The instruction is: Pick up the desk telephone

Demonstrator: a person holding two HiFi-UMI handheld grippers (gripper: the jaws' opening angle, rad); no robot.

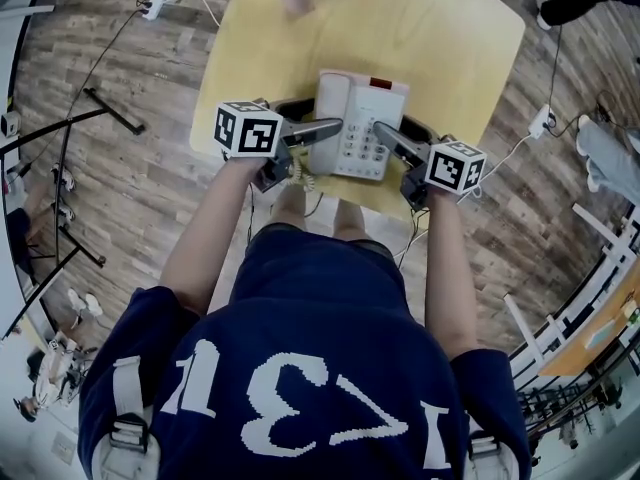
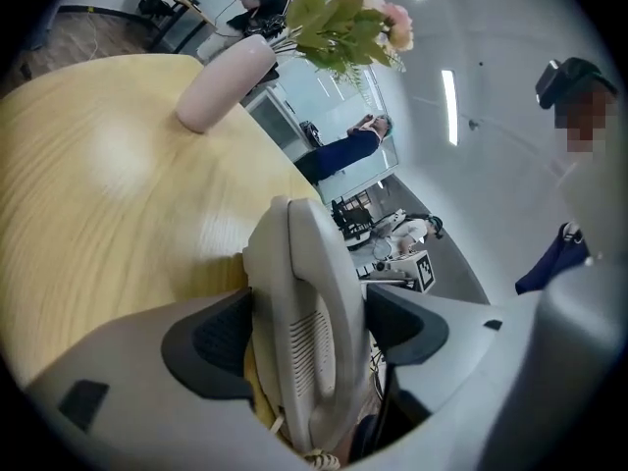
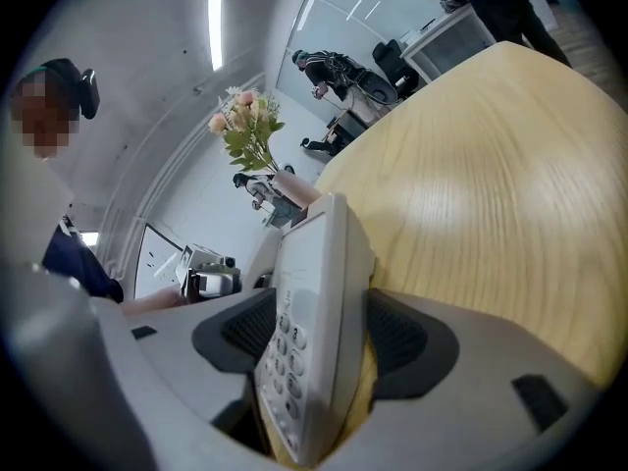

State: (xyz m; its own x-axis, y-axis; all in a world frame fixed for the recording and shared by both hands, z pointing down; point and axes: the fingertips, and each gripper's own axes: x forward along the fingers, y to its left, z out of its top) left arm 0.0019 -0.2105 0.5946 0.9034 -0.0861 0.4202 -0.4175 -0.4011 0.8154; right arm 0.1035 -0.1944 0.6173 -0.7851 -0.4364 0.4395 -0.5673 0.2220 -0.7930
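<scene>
L gripper (image 2: 306, 330) & R gripper (image 3: 316, 346) both gape wide round phone (image 1: 352, 118) edges, no grip yet: close evenly, then lift it level.

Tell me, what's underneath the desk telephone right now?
The desk telephone sits on the light wooden table. A coiled cord shows by its near left corner. Whatever lies directly beneath its base is covered by the body.
</scene>
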